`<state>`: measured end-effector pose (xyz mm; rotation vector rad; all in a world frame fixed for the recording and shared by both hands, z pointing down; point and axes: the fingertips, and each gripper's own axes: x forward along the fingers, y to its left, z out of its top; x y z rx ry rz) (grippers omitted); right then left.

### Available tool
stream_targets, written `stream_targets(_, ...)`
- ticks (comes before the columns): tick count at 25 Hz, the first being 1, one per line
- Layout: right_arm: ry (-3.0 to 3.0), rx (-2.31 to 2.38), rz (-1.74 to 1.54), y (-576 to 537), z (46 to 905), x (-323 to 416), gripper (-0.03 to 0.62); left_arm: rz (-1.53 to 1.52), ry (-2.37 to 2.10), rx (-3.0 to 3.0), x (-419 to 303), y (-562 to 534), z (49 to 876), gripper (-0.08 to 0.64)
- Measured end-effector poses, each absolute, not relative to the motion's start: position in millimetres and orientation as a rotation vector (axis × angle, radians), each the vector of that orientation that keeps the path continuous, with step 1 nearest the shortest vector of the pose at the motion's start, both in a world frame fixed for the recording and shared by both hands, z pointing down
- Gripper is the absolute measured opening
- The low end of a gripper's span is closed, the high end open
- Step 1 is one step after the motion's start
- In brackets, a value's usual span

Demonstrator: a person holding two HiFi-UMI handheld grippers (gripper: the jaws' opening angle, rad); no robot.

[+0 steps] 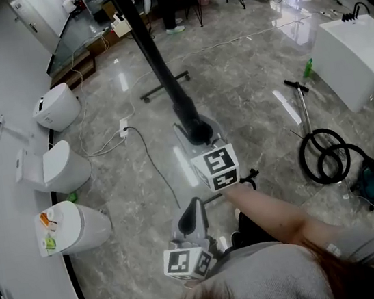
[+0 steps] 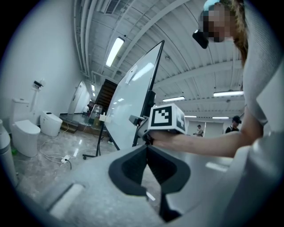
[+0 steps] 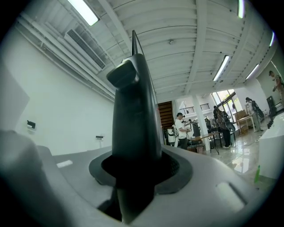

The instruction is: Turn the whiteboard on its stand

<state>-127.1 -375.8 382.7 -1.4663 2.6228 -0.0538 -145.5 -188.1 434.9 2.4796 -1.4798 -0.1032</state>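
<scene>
My right gripper (image 1: 202,135) has its jaws clamped on the whiteboard's (image 1: 155,58) near edge. My left gripper (image 1: 193,215) is shut and empty. The board stands edge-on ahead, and I judge the turn barely begun.

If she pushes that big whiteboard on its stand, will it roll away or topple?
It would probably roll rather than topple: the stand has a wide foot bar, seemingly on casters, on a glossy floor. The whiteboard is tall and thin, so a high push may swing it. Its frame looks stiff where the right gripper clamps its edge.
</scene>
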Motion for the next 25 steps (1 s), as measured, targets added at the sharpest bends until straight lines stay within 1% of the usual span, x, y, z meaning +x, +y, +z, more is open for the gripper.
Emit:
stream_targets(5, 2.617, -1.47, -0.043, -362, 380, -131, 0.156, -0.089, -1.448, 2.489, -150, -175, 439, -0.005)
stream_targets(12, 2.619, -1.46, -0.054, -349, 381, -122, 0.158, -0.094, -1.397, 2.51, -135, -160, 439, -0.005)
stream_targets(25, 2.631, -1.41, -0.075, -310, 380, -117, 0.172, -0.12, -1.477, 2.464, -119, -138, 434, -0.005)
